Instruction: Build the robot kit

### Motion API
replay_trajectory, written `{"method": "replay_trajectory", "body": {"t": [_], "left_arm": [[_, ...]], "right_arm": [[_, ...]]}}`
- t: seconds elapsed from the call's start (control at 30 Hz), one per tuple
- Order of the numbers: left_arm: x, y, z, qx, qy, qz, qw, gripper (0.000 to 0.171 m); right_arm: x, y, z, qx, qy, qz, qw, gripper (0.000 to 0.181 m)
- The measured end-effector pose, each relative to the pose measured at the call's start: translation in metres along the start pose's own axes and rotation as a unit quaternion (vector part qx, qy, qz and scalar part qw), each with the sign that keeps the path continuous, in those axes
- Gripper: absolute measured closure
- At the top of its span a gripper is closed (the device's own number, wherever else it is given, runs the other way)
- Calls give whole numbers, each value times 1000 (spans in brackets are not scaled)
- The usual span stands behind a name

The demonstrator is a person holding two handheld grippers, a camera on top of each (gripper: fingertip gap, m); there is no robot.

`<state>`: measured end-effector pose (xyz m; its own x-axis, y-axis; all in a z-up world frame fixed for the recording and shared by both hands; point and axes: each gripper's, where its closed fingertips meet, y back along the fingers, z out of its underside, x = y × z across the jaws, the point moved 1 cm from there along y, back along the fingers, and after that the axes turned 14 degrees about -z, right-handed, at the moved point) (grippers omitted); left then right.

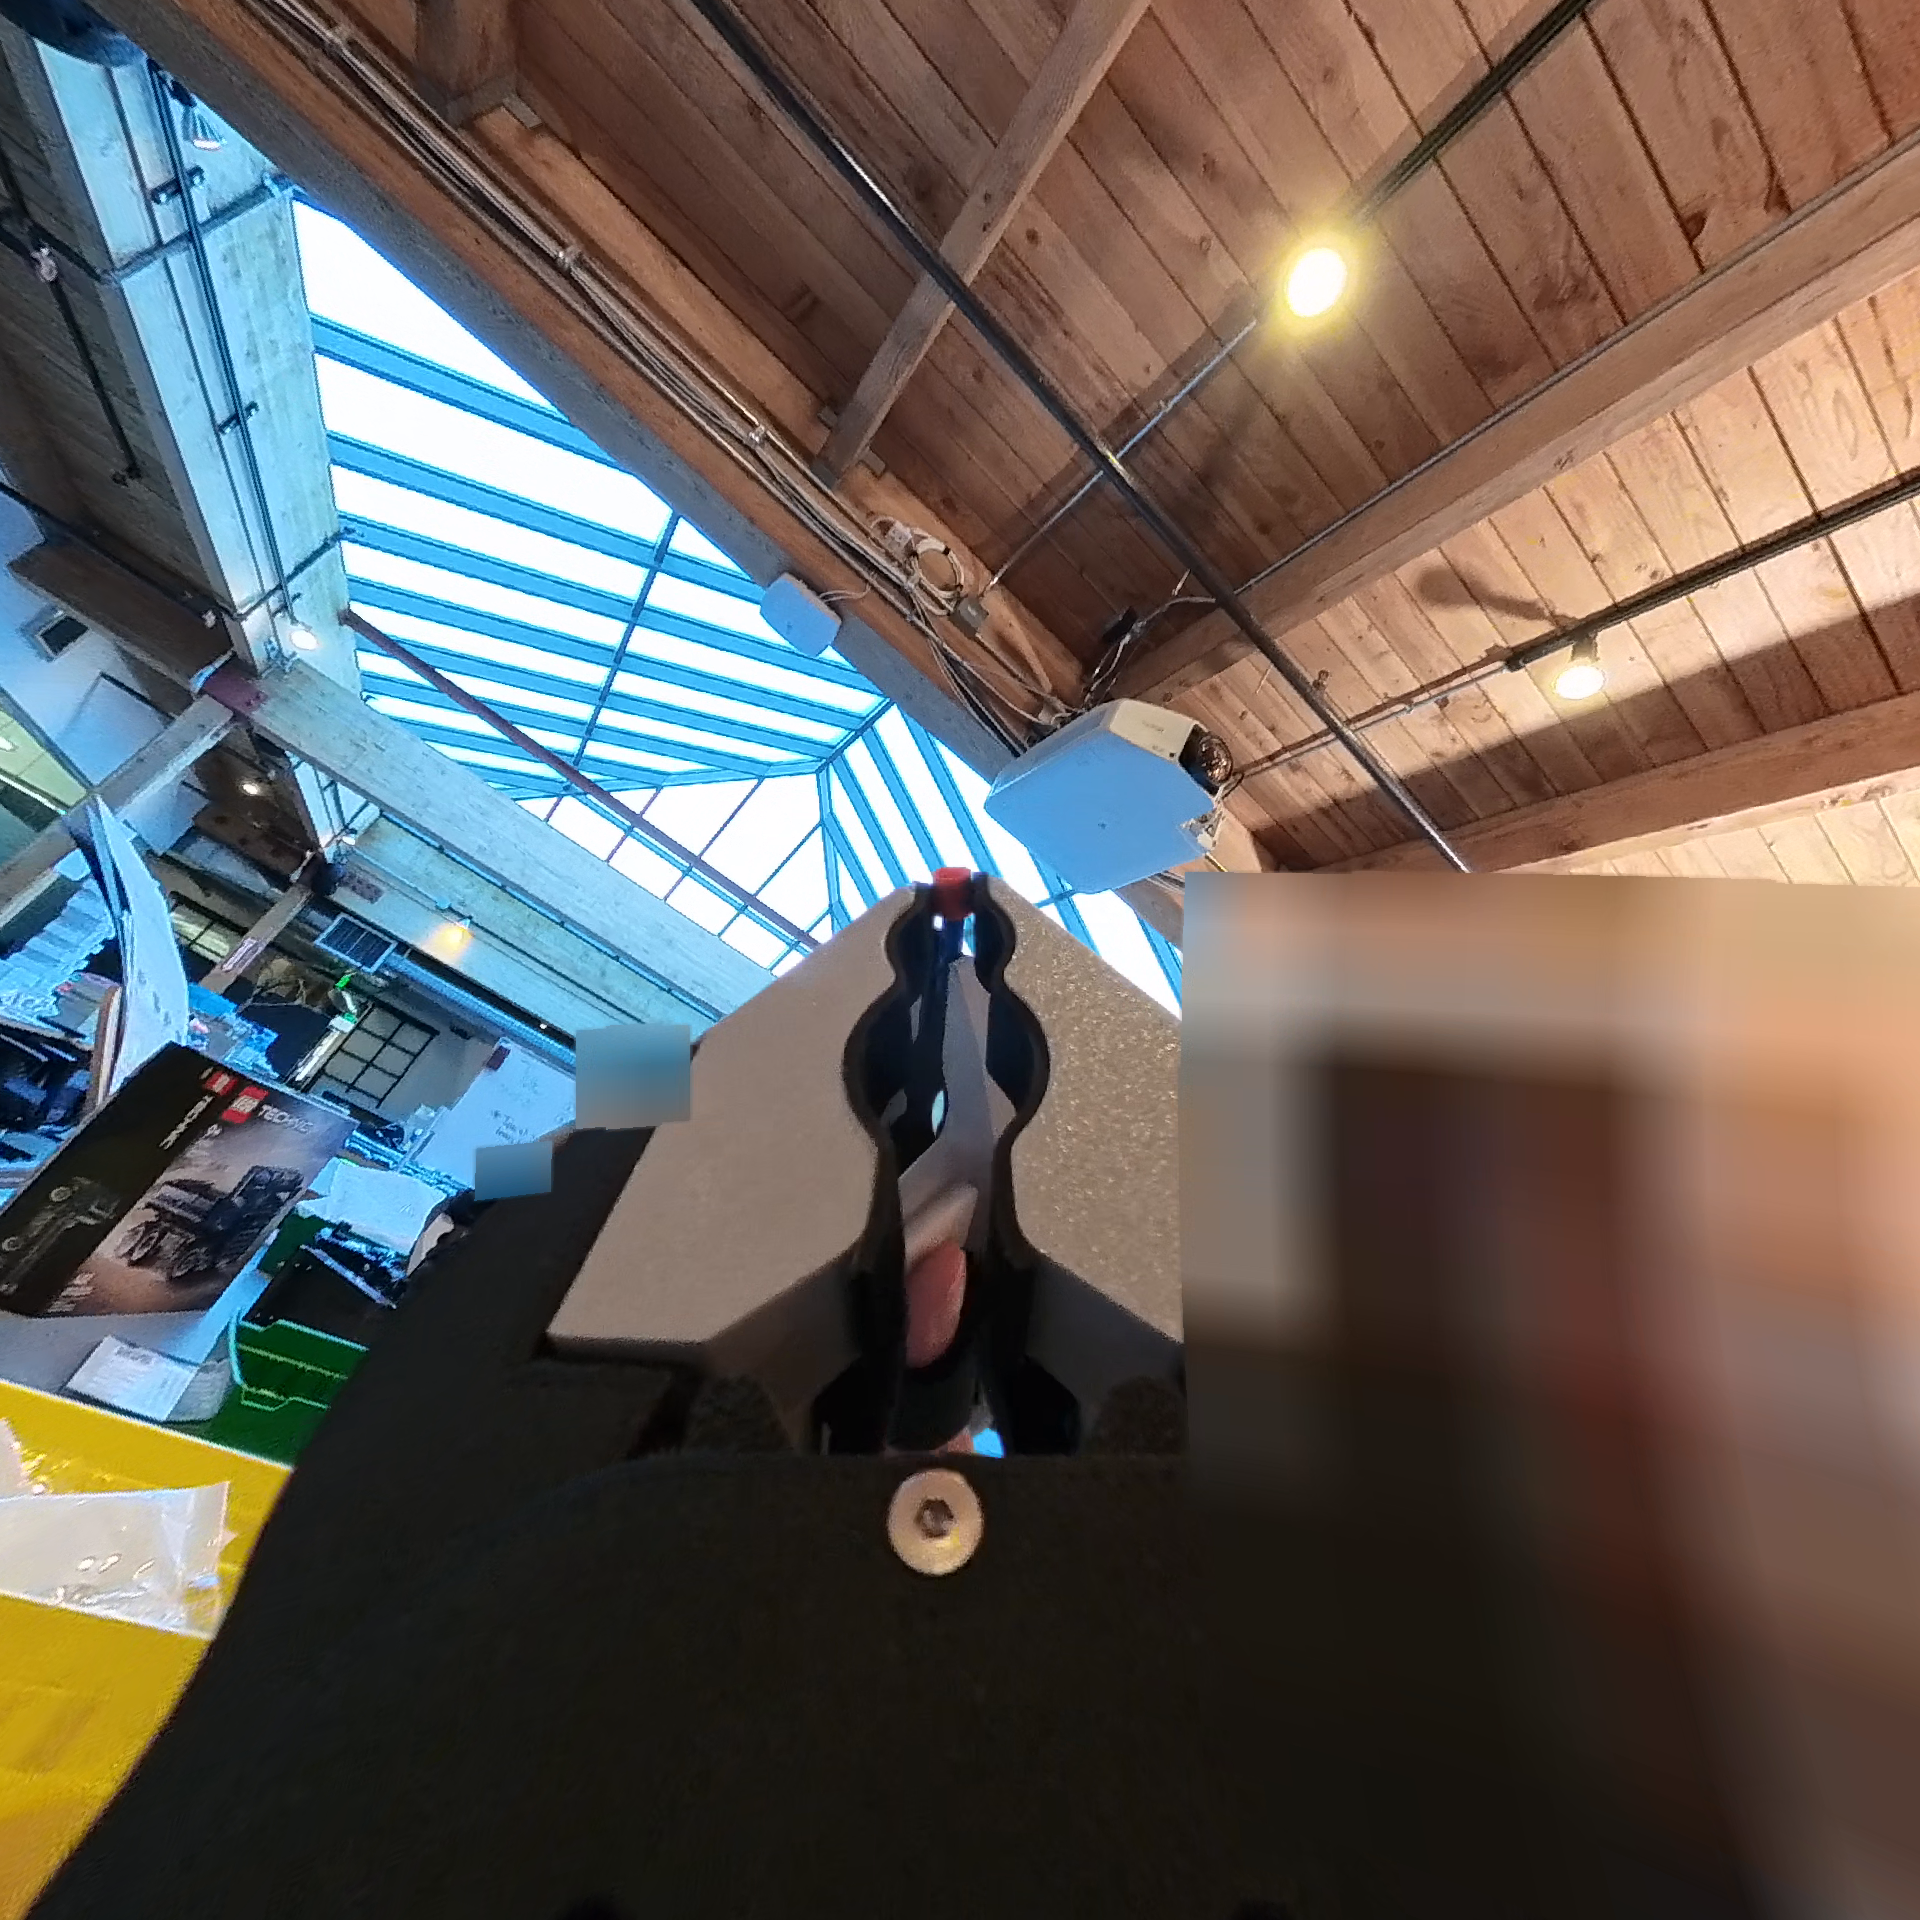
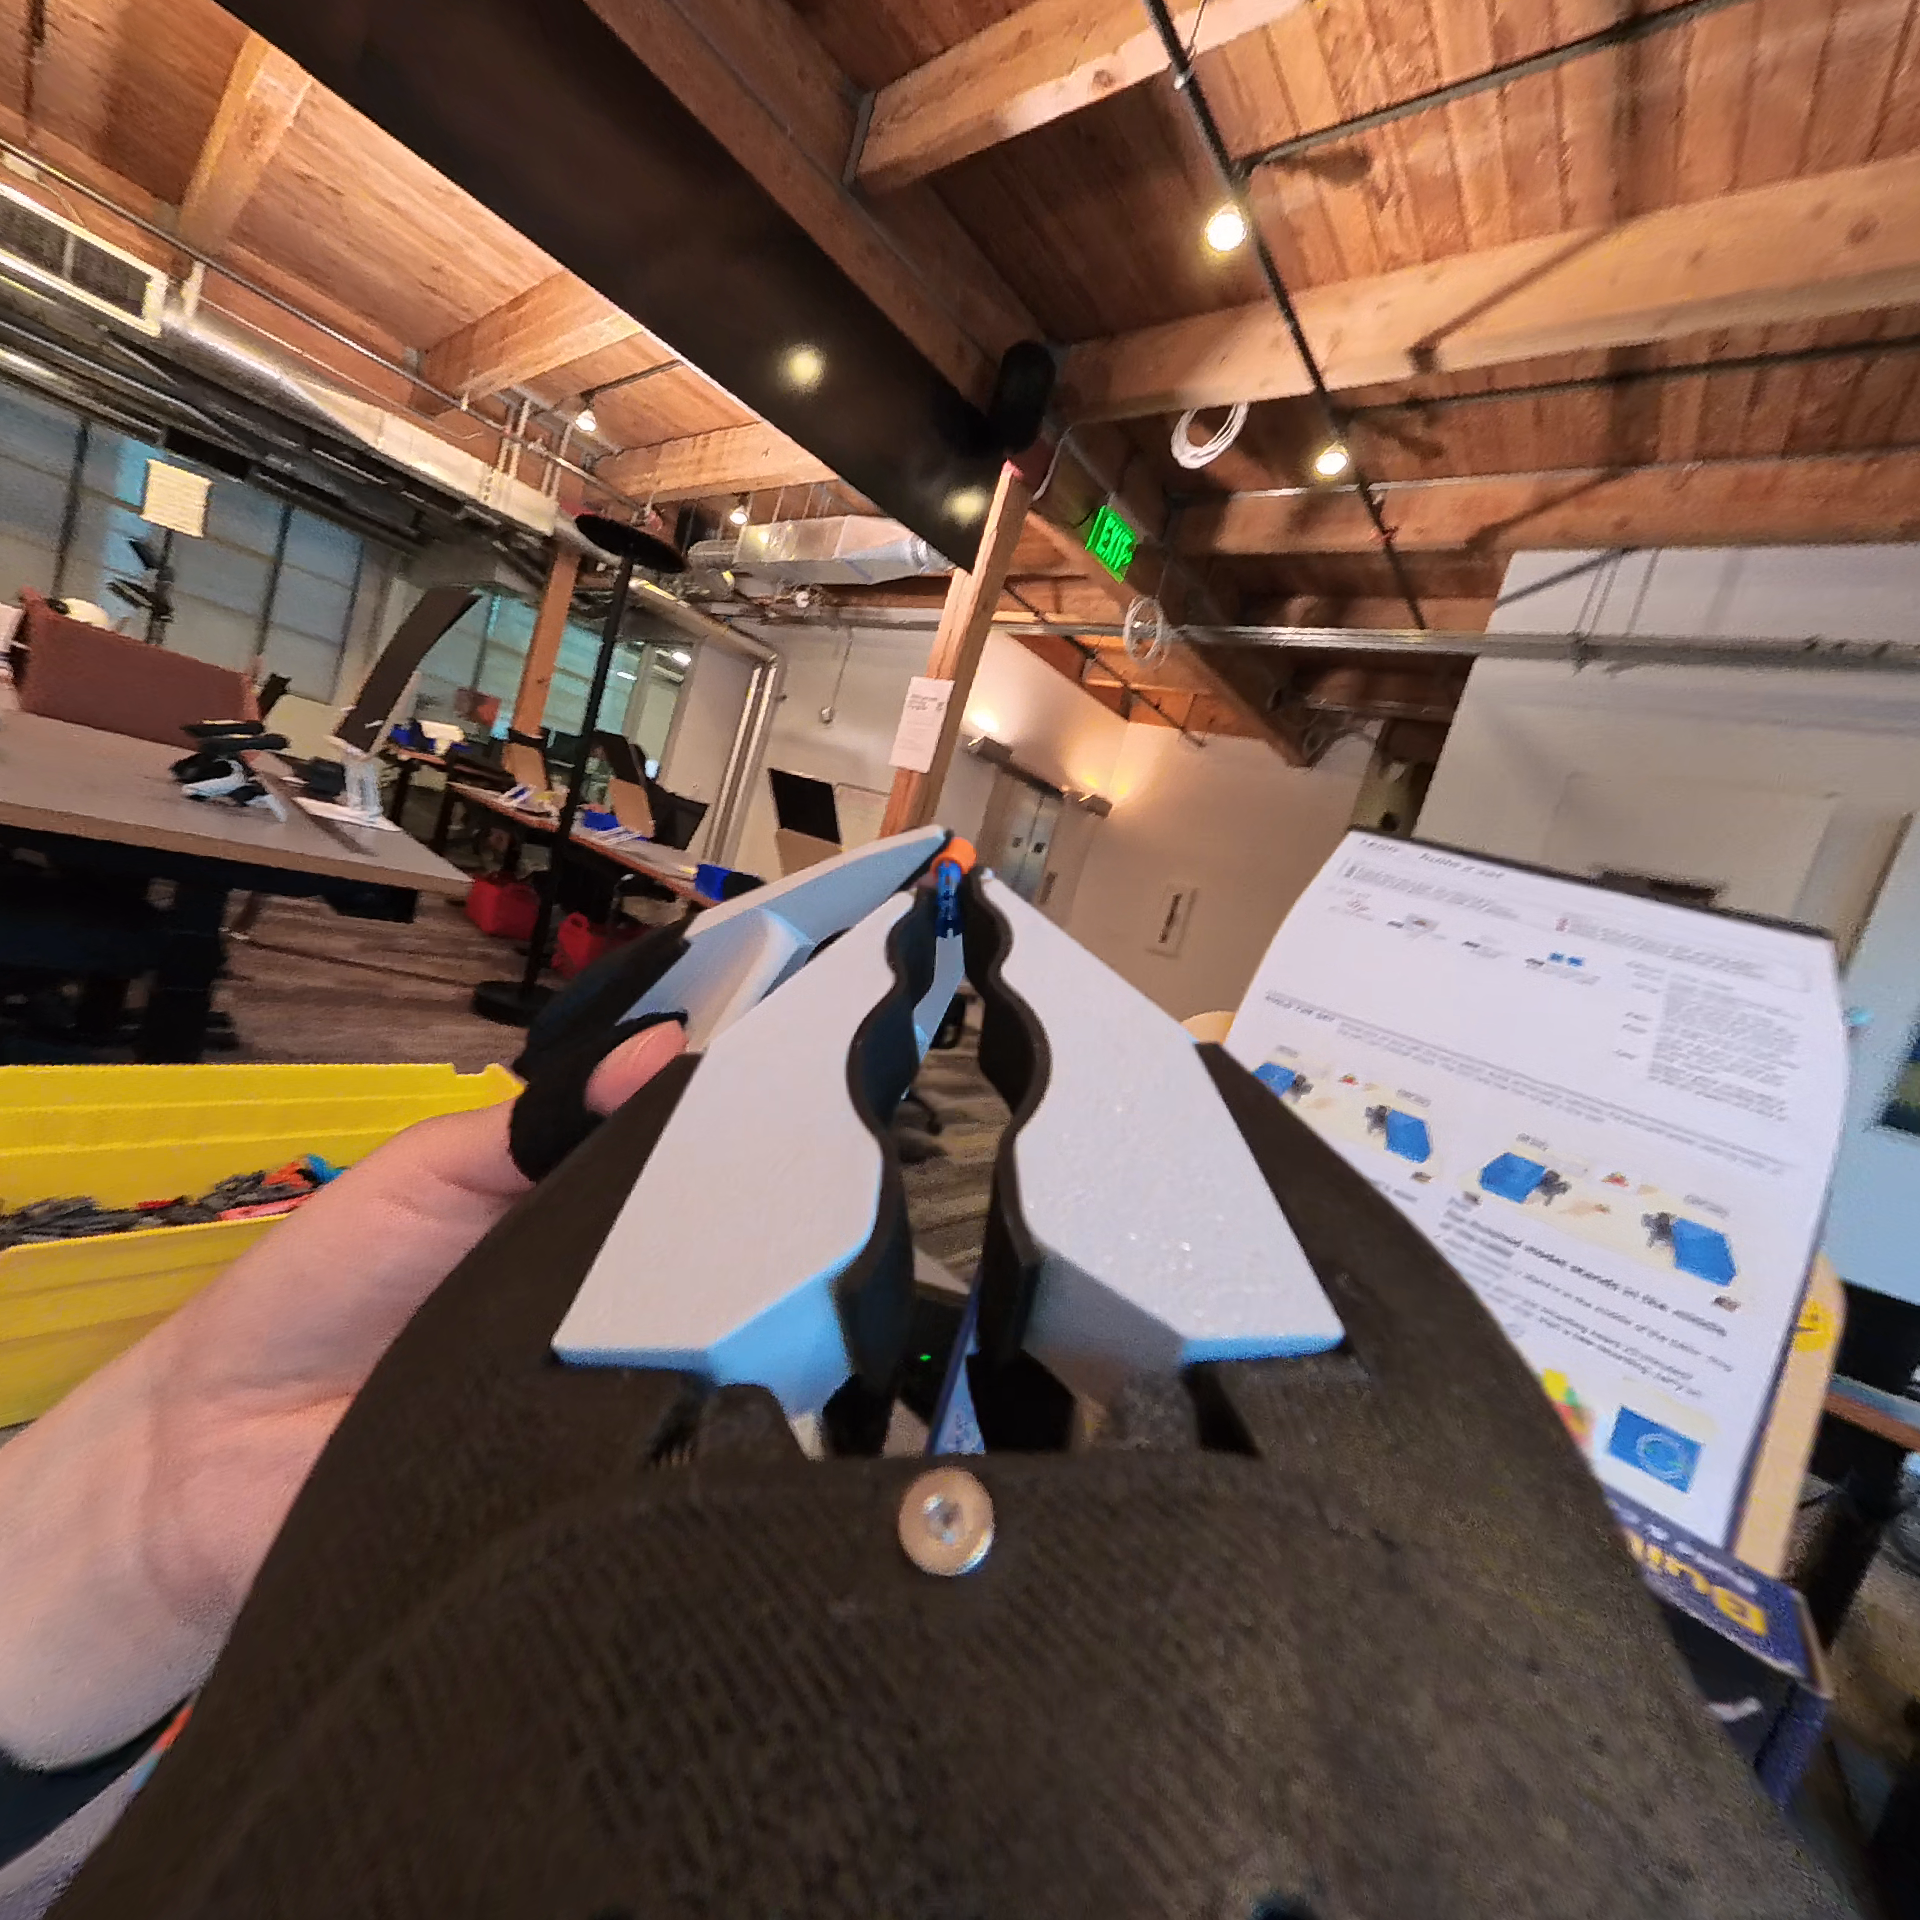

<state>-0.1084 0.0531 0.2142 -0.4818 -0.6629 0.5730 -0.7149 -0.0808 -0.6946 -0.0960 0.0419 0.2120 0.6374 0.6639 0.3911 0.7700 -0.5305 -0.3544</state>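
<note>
- Two grippers met tip to tip, both raised toward the ceiling, and each wrist view caught a different side of the meeting.
- Left wrist view: the left gripper (image 1: pixel 951 902) was clenched on a small red piece (image 1: pixel 948 891) at its very tips, with a thin blue part just below it between the black pads.
- Through the gap behind the tips, a grey finger of the other gripper and a fingertip (image 1: pixel 935 1304) showed.
- Only this view showed the skylight (image 1: pixel 582 582), a white ceiling box (image 1: pixel 1101 795) and a dark printed toy box (image 1: pixel 166 1184) at lower left.
- A yellow bin (image 1: pixel 62 1704) with a clear bag (image 1: pixel 104 1548) in it sat at the left edge.
- Right wrist view: the right gripper (image 2: pixel 951 868) was clenched on a small blue pin (image 2: pixel 945 904), upright between its tips.
- An orange-red piece (image 2: pixel 952 852) sat atop the pin, touching the tip of the left gripper (image 2: pixel 925 844), which came in from the left.
- Only this view showed the hand (image 2: pixel 260 1340) holding that left gripper, a finger through its black loop.
- The same yellow bin (image 2: pixel 239 1112) here showed dark small parts (image 2: pixel 156 1205) inside.
- A printed sheet (image 2: pixel 1558 1122) with blue pictures stood at right on a box, and long tables (image 2: pixel 208 821) filled the room behind.
</note>
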Motion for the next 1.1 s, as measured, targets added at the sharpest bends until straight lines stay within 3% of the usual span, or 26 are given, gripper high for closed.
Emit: {"method": "replay_trajectory", "body": {"t": [0.2,0.33,0.73,0.93,1.1], "left_arm": [[-6,1,-2,11,-35,-33,999,166],[-7,0,-2,19,-61,-50,997,167],[-13,3,-5,17,-36,-59,997,167],[-16,0,-2,55,-57,-84,993,167],[-20,1,-3,83,-20,-79,993,167]], "right_arm": [[2,-2,6,-19,80,62,995,178],[2,-2,6,-7,84,89,992,178],[3,-5,12,3,67,120,991,178],[6,-2,14,2,95,148,984,178],[7,-2,17,-25,147,166,975,178]]}}
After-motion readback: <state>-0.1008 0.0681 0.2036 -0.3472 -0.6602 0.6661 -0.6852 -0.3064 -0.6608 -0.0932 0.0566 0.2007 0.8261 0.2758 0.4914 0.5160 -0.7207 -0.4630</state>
